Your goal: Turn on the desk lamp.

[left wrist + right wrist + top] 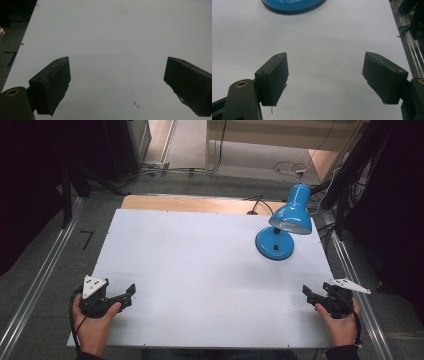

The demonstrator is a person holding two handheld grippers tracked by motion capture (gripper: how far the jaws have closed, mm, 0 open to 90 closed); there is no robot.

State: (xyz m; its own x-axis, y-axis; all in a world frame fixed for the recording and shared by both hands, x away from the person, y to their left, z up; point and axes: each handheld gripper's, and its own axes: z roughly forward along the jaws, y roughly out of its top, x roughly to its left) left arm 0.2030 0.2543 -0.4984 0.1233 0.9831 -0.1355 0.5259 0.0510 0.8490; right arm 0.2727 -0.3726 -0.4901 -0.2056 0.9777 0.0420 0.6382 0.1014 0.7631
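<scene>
High view – whole blue lamp, shade included

no readable text, label, brand, number or sign on any surface here

A white counter is carrying a blue desk lamp near its far right corner. The lamp's round base is sitting flat on the surface, shade tilting down above it.

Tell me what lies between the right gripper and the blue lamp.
Nothing: bare white table between the right gripper and the lamp, per the right gripper view.
</scene>
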